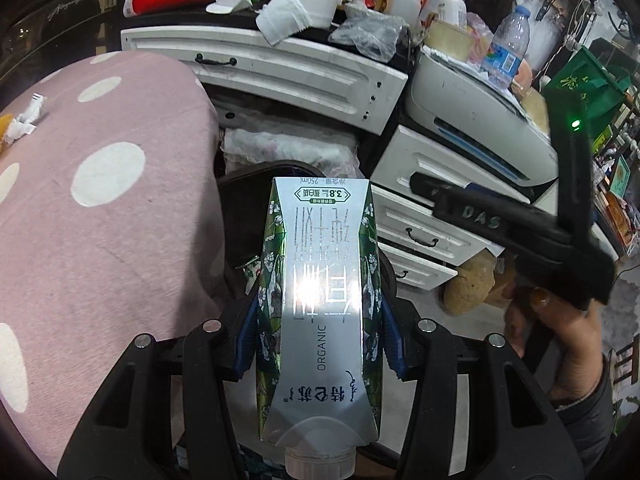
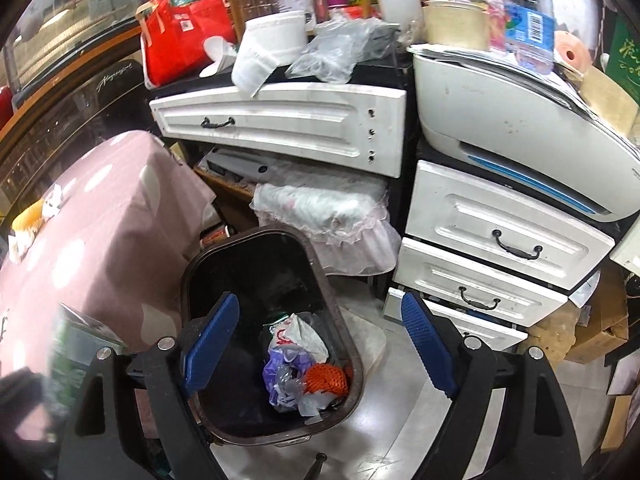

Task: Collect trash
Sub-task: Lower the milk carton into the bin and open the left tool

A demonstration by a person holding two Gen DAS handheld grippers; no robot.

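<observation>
My left gripper (image 1: pixel 318 312) is shut on a silver and green milk carton (image 1: pixel 320 264). Its blue pads (image 1: pixel 246 336) press on the carton's two sides, and the cap end points back at the camera. The carton hangs over a dark bin (image 1: pixel 240 216) and hides most of it. In the right wrist view that bin (image 2: pixel 192 272) sits on the floor and holds crumpled plastic bags (image 2: pixel 296 344) and an orange net (image 2: pixel 326 378). My right gripper (image 2: pixel 320 312) hangs open above the bin with nothing between its pads. At that view's left edge the carton (image 2: pixel 76 352) shows as a blur.
A pink dotted cloth (image 1: pixel 100 200) covers a surface left of the bin, with crumpled paper (image 1: pixel 26 120) on it. White drawers (image 2: pixel 500 240) and a printer (image 2: pixel 500 120) stand to the right, and a cluttered desk (image 2: pixel 280 120) behind. A person's hand (image 1: pixel 560 340) holds the other gripper's black handle.
</observation>
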